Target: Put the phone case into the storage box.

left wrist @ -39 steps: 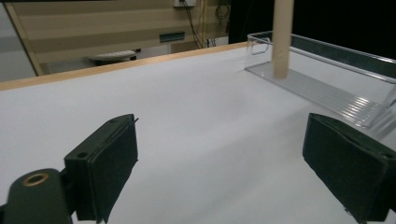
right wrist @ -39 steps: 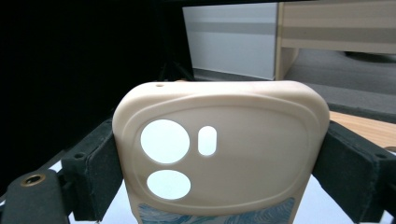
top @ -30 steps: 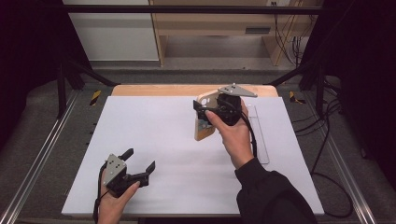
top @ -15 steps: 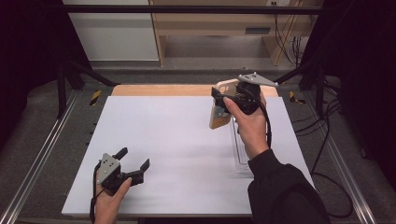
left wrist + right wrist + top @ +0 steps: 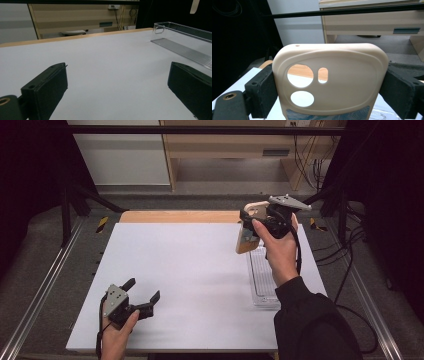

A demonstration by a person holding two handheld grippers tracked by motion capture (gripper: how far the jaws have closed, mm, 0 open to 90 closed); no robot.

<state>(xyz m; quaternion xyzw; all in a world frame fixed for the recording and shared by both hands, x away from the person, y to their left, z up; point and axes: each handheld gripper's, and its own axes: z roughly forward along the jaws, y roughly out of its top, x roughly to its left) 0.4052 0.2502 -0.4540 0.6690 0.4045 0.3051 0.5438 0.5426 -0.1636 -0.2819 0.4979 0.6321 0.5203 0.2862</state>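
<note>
At the far right of the desk (image 5: pixel 200 280), the right gripper (image 5: pixel 252 220) is held up in the air, w/ its jaws clamped on the two side edges of a beige phone case (image 5: pixel 248 232). In the right gripper view the phone case (image 5: pixel 329 82) stands upright btwn the two black jaws, its back w/ the camera cut-outs facing the lens: two round holes and a small oval slot at its left, plus a blue patterned patch along its lower edge. In the high view the case hangs tilted from the gripper, its lower end above the far end of a clear plastic tray (image 5: pixel 263 280) that lies on the desk's right side, long side running front to back; can't tell if case and tray touch. The person's right hand (image 5: pixel 277 252) wraps the gripper body, black sleeve (image 5: pixel 315 325) below. At the near left corner of the desk, the left gripper (image 5: pixel 142 297) is held low by the left hand (image 5: pixel 117 335), jaws spread wide apart w/ nothing btwn them. In the left gripper view its jaws sit at either edge over bare white desk (image 5: pixel 100 62), w/ the clear tray (image 5: pixel 185 37) off to the right, well apart from them.
</note>
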